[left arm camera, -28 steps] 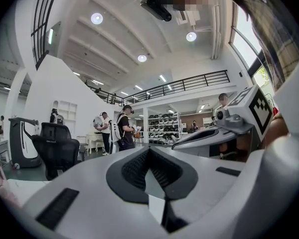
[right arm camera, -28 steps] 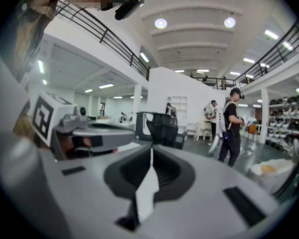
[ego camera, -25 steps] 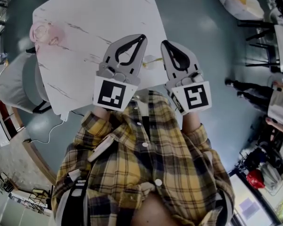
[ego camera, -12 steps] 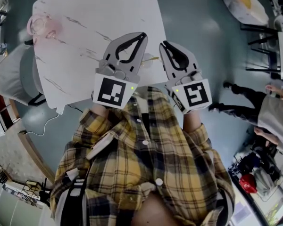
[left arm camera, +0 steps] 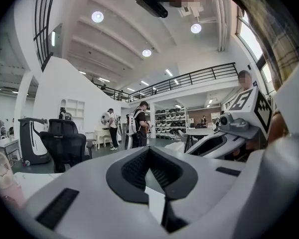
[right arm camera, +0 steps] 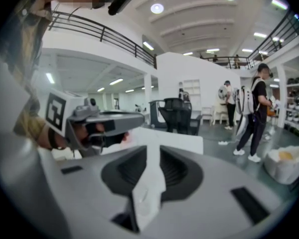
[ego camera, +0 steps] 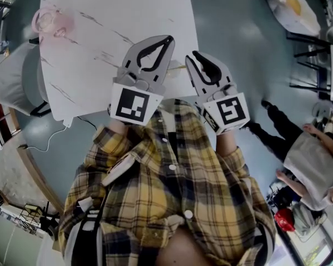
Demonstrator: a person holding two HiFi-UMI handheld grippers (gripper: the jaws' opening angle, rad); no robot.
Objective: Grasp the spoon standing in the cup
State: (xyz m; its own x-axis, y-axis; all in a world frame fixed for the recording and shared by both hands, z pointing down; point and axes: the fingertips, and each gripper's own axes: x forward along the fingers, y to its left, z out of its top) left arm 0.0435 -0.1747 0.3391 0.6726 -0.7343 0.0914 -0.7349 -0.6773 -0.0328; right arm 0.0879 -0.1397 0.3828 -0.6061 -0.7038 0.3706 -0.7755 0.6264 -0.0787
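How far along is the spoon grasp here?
Done: nothing yet. The pink cup sits untouched at the far left corner of the table; its spoon is too small to make out. In hand: left gripper shut and empty, right gripper slightly open and empty, both at the near edge. Left: reach the cup, grasp the spoon.

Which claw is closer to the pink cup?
Left. The pink cup sits at the far left corner of the table. The left claw is down and right of it; the right claw is even farther right.
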